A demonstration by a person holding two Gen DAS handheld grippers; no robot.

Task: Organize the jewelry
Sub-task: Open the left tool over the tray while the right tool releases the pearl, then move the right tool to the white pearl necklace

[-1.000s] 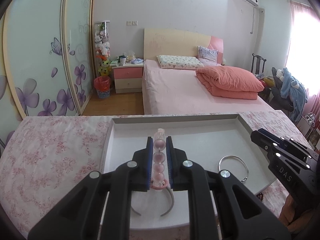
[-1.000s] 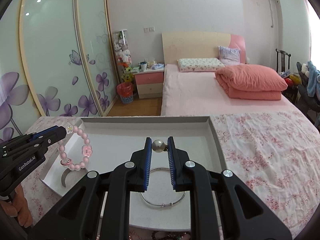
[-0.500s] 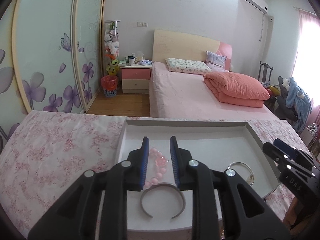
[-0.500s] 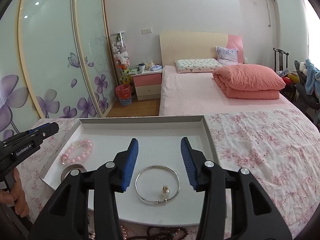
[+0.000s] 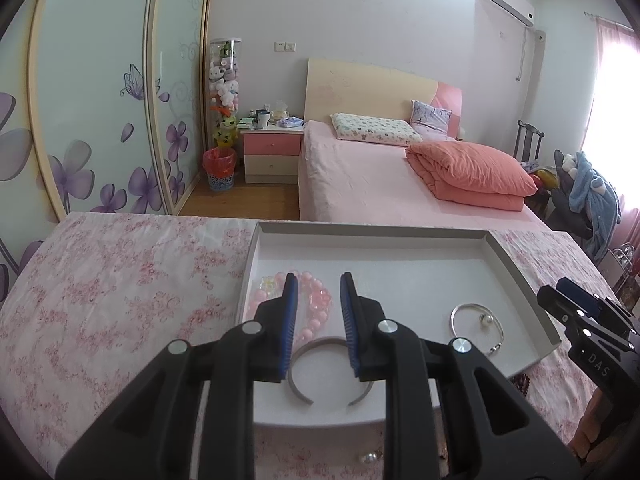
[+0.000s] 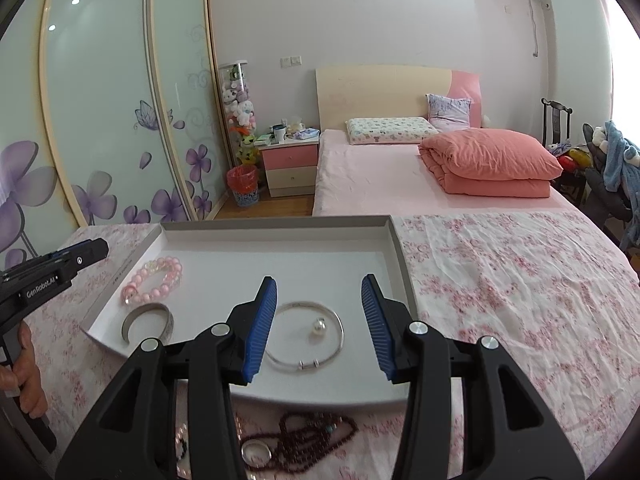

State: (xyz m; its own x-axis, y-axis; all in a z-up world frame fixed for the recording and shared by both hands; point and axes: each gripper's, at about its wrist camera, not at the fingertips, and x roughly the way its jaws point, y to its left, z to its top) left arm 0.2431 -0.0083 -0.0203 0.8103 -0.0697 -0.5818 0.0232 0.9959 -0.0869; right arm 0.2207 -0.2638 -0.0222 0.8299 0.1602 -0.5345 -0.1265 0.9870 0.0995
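Both views close over tray [image 5: 516, 264]

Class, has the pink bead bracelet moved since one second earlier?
Yes. The pink bead bracelet has dropped from between the left gripper's pads onto the tray floor.

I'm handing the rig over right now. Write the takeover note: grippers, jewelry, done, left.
Left gripper: open, empty, over the pink bead bracelet.
Right gripper: open, empty, over the thin bangle.
In the tray: bead bracelet, silver cuff, thin bangle with its pearl.
Left: dark bead necklace, a ring and other small pieces on the cloth in front of the tray.
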